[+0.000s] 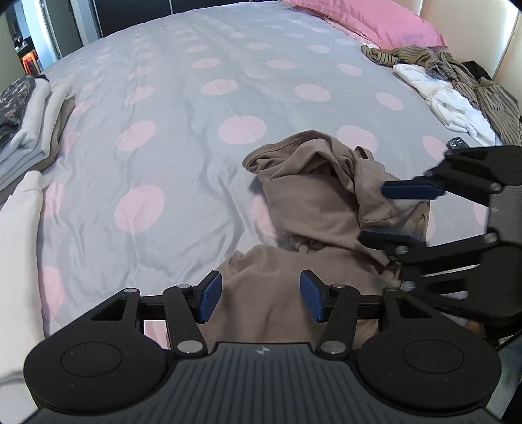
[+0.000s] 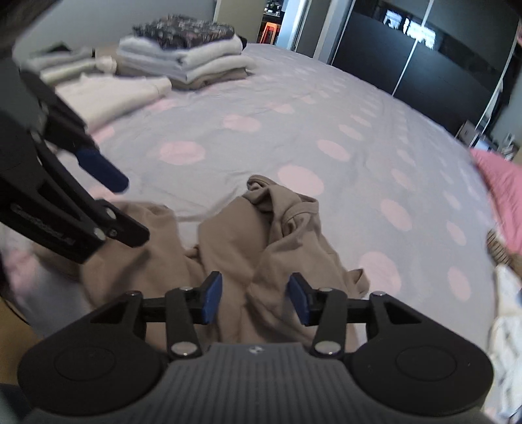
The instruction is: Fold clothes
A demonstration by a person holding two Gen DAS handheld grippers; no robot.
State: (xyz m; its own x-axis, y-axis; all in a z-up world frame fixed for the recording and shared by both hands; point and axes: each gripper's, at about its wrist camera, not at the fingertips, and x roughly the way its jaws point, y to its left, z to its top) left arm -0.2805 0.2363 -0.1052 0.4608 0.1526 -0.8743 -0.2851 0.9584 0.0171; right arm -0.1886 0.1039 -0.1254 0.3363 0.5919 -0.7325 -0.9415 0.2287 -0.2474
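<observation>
The bed [image 1: 182, 98] fills the room from where I stand, its grey cover dotted with pink circles, a pink pillow [image 1: 365, 19] up at the head. Along one edge sits a stack of folded clothes [image 2: 192, 55], greys and creams with a dark floral piece on top, and a cream garment [image 1: 19, 248] lies flat just beside it. Near the pillow there is a heap not yet dealt with: a striped brown garment [image 1: 456, 68] tangled over something white [image 1: 447, 104].

The piece in hand is a crumpled taupe garment [image 1: 313, 195], lying bunched near the bed's front edge, directly under both tools. The left gripper [image 1: 259, 301] hovers over its near part with the jaws wide apart and nothing between the pads. The right gripper [image 2: 254, 300] is likewise spread wide and empty, its fingers over the rumpled far side of the cloth.

By my reckoning this is the very start of folding this item: it is not spread out yet. The next move calls for each gripper to find a hem or corner, close on a single layer, then lift and pull the cloth flat.
</observation>
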